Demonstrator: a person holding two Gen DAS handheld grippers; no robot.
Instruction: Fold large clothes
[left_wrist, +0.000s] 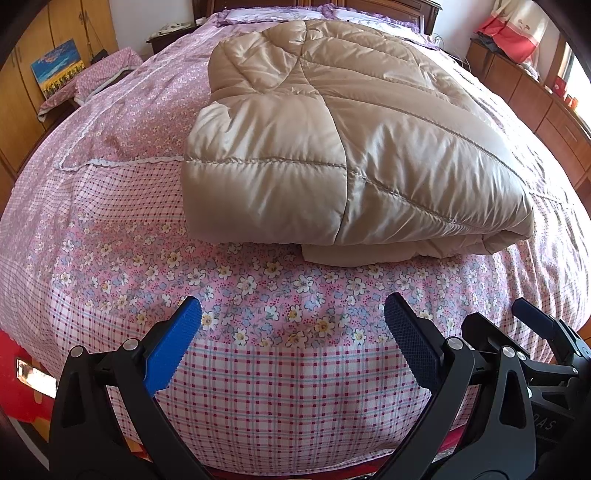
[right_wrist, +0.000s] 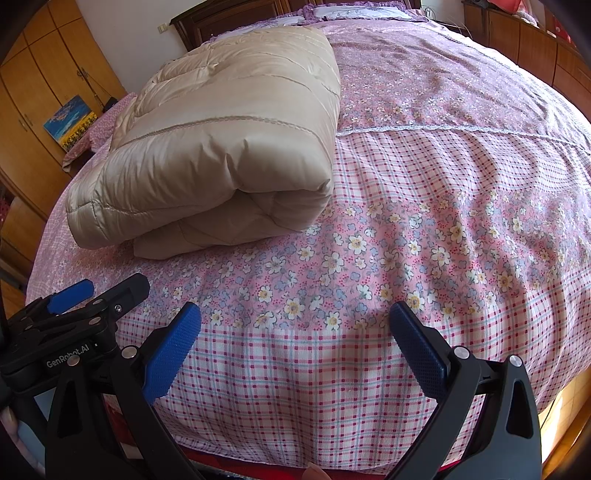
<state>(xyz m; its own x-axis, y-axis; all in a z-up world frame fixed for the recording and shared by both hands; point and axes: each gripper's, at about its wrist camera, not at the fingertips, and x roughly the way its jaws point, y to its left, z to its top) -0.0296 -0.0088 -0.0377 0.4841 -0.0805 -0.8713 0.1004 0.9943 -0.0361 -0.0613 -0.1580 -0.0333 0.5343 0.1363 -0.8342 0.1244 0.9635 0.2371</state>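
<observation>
Both tools, left tool (left_wrist: 293, 334) and right tool (right_wrist: 295, 338), gape wide, holding nothing, near the bed's (left_wrist: 295, 387) foot. The folded quilt (left_wrist: 332, 147) looks nearly done; next comes grabbing its near edge.

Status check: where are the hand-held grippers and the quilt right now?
Left hand-held gripper open, empty, at the bed's foot. Right hand-held gripper open, empty, alongside. Beige quilt folded on the floral bedspread, untouched. Nothing between grippers and quilt.

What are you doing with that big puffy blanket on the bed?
A person holds two grippers over the foot of the bed. The left gripper and right gripper are both open and holding nothing. The tan quilt lies folded in a thick bundle on the flowery bedspread, and neither gripper touches it.
</observation>
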